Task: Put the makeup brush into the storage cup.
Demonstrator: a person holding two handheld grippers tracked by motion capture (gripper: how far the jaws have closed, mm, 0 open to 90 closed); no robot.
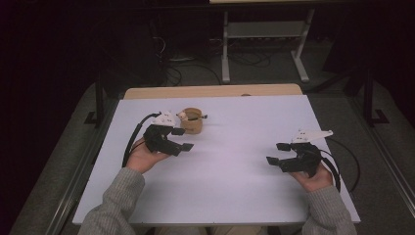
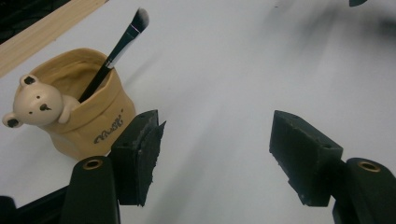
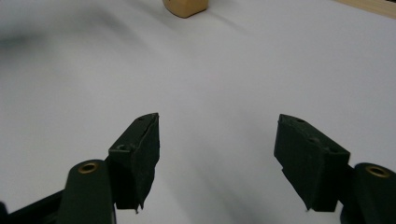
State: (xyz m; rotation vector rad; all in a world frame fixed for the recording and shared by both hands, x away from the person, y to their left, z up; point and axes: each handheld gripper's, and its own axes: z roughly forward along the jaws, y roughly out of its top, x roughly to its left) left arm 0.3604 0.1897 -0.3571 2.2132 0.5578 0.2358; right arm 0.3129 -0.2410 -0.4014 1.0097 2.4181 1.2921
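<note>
Grey sleeves and two hands came in at the near edge of the high view, each holding a claw over the white table (image 1: pixel 235 196). Just beyond the left claw (image 1: pixel 179 138), a little toward the other hand, stood the tan bear cup (image 1: pixel 192 121); the right claw (image 1: pixel 279 152) lay well apart from it, wide open and empty.

Along the left claw (image 2: pixel 215 154) in its own view, the jaws stood wide with only bare table between them. The bear cup (image 2: pixel 88 116) sat beside the left-hand jaw, a black makeup brush (image 2: pixel 116 49) leaning out of it, bristles up.

From the right claw (image 3: pixel 217 158), open on nothing, the cup's base (image 3: pixel 185 6) showed far ahead.

Judging by this, the brush was in the cup; the claw would do well to back off level and not clip the rim.
</note>
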